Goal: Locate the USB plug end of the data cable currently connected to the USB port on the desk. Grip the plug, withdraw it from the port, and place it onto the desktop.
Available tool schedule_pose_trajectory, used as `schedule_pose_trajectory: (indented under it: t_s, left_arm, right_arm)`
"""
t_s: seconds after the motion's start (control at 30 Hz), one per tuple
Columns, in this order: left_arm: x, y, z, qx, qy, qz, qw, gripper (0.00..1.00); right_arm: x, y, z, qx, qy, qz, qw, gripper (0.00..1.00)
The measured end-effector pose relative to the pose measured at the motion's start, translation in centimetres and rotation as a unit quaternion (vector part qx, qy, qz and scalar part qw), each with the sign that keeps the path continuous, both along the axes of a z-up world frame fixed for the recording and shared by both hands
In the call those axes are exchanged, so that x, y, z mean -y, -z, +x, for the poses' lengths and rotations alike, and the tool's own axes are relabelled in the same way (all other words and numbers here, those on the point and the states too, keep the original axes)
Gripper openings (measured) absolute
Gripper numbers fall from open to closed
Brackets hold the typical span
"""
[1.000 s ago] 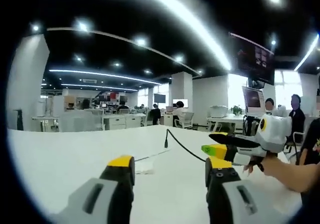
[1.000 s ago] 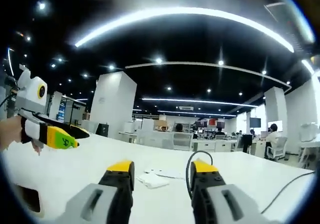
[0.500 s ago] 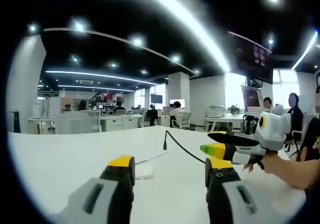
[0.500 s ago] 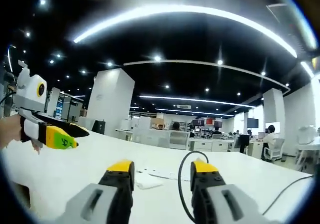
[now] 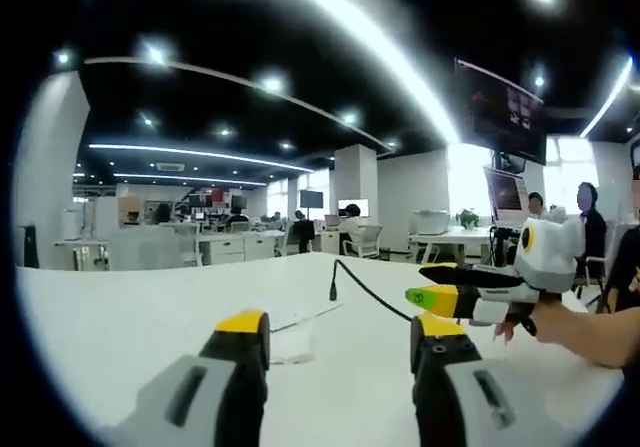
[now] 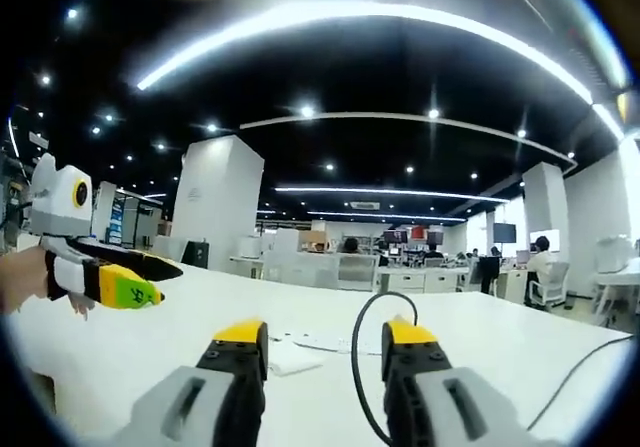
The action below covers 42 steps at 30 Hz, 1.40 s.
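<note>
A black data cable (image 5: 365,292) runs across the white desk (image 5: 120,317); its plug end (image 5: 332,290) points down at the desktop, a little beyond my left gripper (image 5: 340,325). That gripper is open, nothing between its yellow-tipped jaws. My right gripper (image 5: 432,285) enters from the right, held by a hand, hovering over the cable. In the right gripper view my right gripper (image 6: 325,333) is open, and a loop of the black cable (image 6: 357,362) rises between the jaws, close to the right finger (image 6: 410,333). The left gripper (image 6: 125,277) hovers at the left.
A flat white piece (image 5: 290,339) lies on the desk near the plug, and shows as the white piece (image 6: 300,359) ahead of the right jaws. A second dark cable (image 6: 570,377) trails at the right. Office desks, chairs and seated people fill the background.
In the right gripper view the cable loop has grown and spread leftward between the jaws. The right gripper has drifted slightly right in the left gripper view. The plug has not moved.
</note>
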<state>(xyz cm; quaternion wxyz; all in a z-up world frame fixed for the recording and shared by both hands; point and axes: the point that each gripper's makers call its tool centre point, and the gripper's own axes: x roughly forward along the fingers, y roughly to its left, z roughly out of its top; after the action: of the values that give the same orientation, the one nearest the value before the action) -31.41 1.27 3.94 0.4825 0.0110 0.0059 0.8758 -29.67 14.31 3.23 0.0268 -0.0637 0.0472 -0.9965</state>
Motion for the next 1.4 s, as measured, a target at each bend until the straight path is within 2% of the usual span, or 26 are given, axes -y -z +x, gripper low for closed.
schedule_pose_trajectory:
  t_s: [0.1,0.23,0.67,0.7,0.87,1.07,1.27,1.4]
  left_arm:
    - [-0.5,0.4,-0.1,0.001,0.004,-0.005,1.0,0.57]
    - [-1.1,0.5,0.1,0.013,0.017,0.008,0.9997,0.57]
    - [-1.5,0.3,0.3,0.009,0.023,0.016,0.9996,0.58]
    - [-1.4,0.4,-0.4,0.011,0.022,0.017,0.9995,0.58]
    - [-1.7,0.5,-1.4,0.025,0.024,0.025,0.9991,0.59]
    - [-2.6,0.7,-2.4,0.018,0.03,0.017,0.9992,0.59]
    - [-3.3,0.8,-2.8,0.009,0.039,0.016,0.9991,0.6]
    - [-3.6,0.8,-3.1,0.007,0.042,0.017,0.9989,0.66]
  right_arm:
    - [0.0,-0.1,0.0,-0.004,0.0,0.003,1.0,0.47]
    - [-0.1,-0.2,-0.1,-0.005,-0.001,-0.006,1.0,0.47]
    - [-0.5,-0.1,-0.9,-0.002,0.004,-0.008,1.0,0.47]
    - [-0.5,-0.1,-1.0,0.0,0.004,-0.006,1.0,0.47]
    - [-0.7,0.0,-1.0,0.002,0.007,-0.008,0.9999,0.47]
    - [-1.5,-0.4,-1.4,-0.001,0.014,-0.003,0.9999,0.47]
    - [-1.4,-0.3,-1.9,-0.002,0.013,0.001,0.9999,0.47]
    - [-1.6,0.0,-2.2,0.003,0.012,-0.002,0.9999,0.47]
